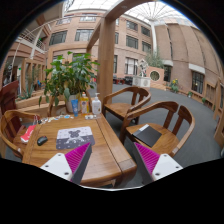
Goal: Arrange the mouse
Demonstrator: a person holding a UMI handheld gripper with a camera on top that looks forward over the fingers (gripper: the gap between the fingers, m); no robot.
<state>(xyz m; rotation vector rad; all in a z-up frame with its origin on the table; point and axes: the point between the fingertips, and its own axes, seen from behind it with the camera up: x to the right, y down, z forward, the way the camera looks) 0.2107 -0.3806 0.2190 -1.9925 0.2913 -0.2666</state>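
An atrium or courtyard with brick buildings and a glazed roof forms the background. In front stands a round wooden worktop (pixel 100 150) ringed by wooden chairs (pixel 160 125).

Seen from the gripper (pixel 109 162), the jaws stand wide apart with nothing between them, their magenta pads (pixel 148 158) hanging over the near rim of the worktop. A patterned mat (pixel 73 138) lies just ahead of them. The mouse (pixel 42 141), a small dark shape, sits on the bare wood left of the mat and well apart from the jaws. A red item (pixel 27 132) lies beyond it, near the far left rim.

The step in hand looks like the approach: the mouse is untouched and off the mat. The next move likely calls for swinging left and forward, lowering over the mouse, then closing across its narrow sides.

As for containers, a bottle (pixel 96 104) and a blue one (pixel 73 103) stand at the far side beside a potted plant (pixel 70 75); their contents are too small to tell. A dark flat thing (pixel 147 135) rests on a chair seat to the right.
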